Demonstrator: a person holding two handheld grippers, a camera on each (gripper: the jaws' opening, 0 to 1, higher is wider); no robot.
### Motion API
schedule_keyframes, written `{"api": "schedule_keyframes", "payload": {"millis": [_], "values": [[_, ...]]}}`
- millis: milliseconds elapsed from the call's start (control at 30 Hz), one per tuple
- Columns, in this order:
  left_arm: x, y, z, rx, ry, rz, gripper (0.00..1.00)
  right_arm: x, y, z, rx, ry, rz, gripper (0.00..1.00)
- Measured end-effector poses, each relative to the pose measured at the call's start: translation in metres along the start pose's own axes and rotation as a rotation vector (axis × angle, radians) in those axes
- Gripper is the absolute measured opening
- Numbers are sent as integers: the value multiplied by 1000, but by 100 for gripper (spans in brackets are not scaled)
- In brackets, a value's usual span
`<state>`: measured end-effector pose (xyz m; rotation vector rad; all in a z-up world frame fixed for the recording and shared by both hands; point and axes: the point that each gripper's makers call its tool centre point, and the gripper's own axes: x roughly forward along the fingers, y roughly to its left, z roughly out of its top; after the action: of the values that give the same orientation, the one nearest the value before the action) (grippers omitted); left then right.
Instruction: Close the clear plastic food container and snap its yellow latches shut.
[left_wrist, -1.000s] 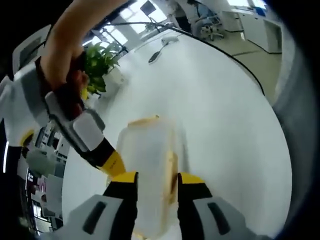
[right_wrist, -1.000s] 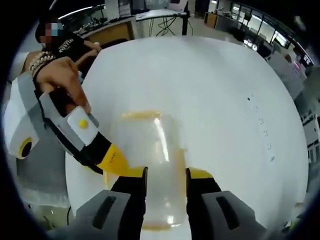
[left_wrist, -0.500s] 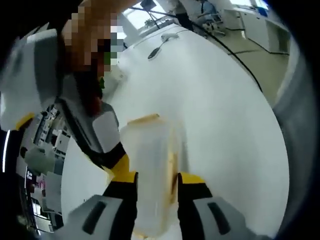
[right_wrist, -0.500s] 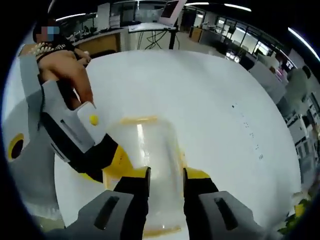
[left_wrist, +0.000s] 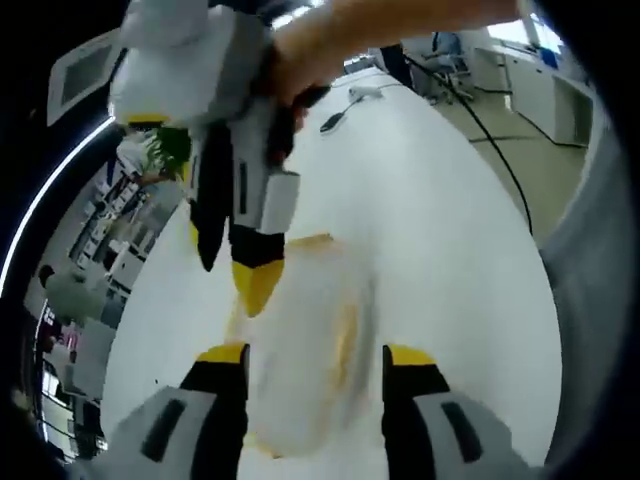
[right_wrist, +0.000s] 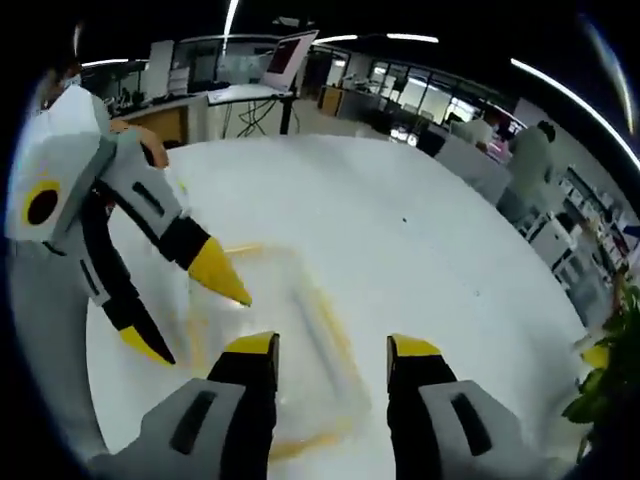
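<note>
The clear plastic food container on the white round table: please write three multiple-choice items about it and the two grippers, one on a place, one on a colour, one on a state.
1. Where is the clear plastic food container?
A. on the white round table
B. on the floor
C. held in the air

2. What colour is its trim?
A. blue
B. yellow
C. red

3. How is the right gripper?
A. shut on the container
B. shut on a cable
C. open

Key: 1 A, it lies flat on the tabletop; 2 B, yellow edges show; 3 C, its jaws stand apart, as do the left gripper's.
</note>
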<state>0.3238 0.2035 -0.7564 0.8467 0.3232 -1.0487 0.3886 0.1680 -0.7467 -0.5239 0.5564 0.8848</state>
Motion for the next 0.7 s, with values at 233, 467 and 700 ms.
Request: {"api": "schedule_keyframes", "payload": {"millis": [233,467,700], "values": [[-19,31,-10,-191,-88,135,89,-19,0,-14,67,-64,-19,60],[-30,47,-42,-381,-103,173,89,-33,4,-21,112,-181,-38,78],[-28,54,-78,-546,-73,234,98,-21,19,-55,134,-123,-27,100]]}}
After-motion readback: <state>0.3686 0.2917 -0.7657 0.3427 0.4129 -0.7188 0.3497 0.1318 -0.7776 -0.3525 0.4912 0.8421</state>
